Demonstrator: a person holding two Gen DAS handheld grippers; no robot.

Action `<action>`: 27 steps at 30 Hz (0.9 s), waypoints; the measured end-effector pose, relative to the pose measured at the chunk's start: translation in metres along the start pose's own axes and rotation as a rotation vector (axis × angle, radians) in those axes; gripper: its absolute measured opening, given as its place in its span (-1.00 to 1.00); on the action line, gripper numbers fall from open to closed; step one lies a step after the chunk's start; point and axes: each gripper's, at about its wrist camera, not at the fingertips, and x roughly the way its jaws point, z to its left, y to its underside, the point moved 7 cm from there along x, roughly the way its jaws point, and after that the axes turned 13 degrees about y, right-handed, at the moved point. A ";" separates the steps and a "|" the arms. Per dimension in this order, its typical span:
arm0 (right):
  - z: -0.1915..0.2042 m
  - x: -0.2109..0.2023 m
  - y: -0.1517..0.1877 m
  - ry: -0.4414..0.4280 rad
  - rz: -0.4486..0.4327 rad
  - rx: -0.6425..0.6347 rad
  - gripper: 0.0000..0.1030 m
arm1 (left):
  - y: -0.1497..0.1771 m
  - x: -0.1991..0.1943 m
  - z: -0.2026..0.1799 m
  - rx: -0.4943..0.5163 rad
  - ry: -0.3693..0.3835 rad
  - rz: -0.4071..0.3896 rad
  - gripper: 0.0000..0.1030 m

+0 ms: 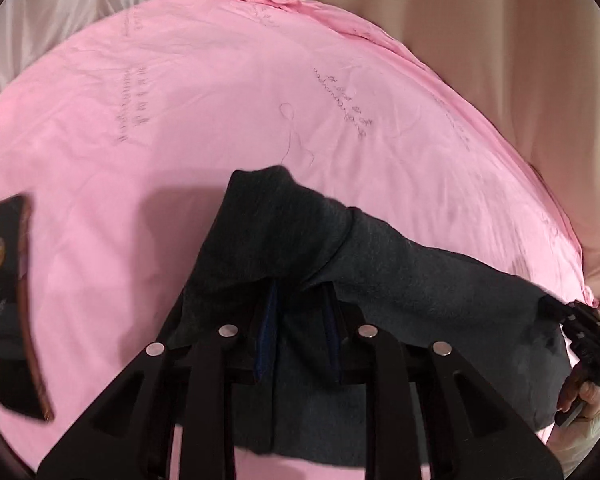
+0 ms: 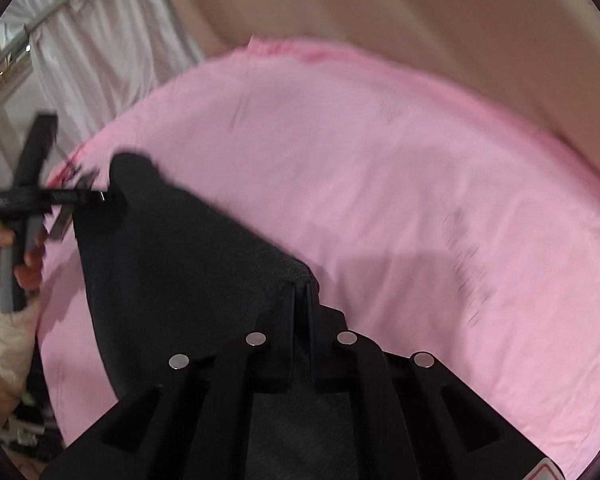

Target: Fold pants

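Observation:
The dark grey pants [image 1: 412,280] hang stretched between my two grippers above the pink sheet [image 1: 180,140]. My left gripper [image 1: 302,292] is shut on one end of the pants, the cloth draped over its fingers. My right gripper [image 2: 301,286] is shut on the other end of the pants [image 2: 172,264]. In the left wrist view the right gripper [image 1: 556,308] shows at the far right, pinching the cloth. In the right wrist view the left gripper [image 2: 100,196] shows at the left, holding the cloth, with a hand on its handle.
A dark phone-like slab [image 1: 8,304] lies on the sheet at the left. The pink sheet [image 2: 420,200] covers a bed bordered by beige cloth [image 1: 500,40]. A white curtain [image 2: 100,52] hangs at the far left.

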 end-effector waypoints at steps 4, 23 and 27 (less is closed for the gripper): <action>-0.043 0.001 0.004 0.154 -0.033 0.103 -0.82 | -0.011 0.003 -0.003 0.006 -0.007 -0.014 -0.57; 0.026 -0.064 0.169 -0.138 0.030 0.174 -0.51 | 0.023 -0.090 -0.006 0.085 -0.148 -0.163 -0.34; -0.002 -0.100 0.187 -0.149 -0.065 0.304 -0.43 | 0.042 -0.108 -0.056 0.175 -0.112 -0.212 -0.28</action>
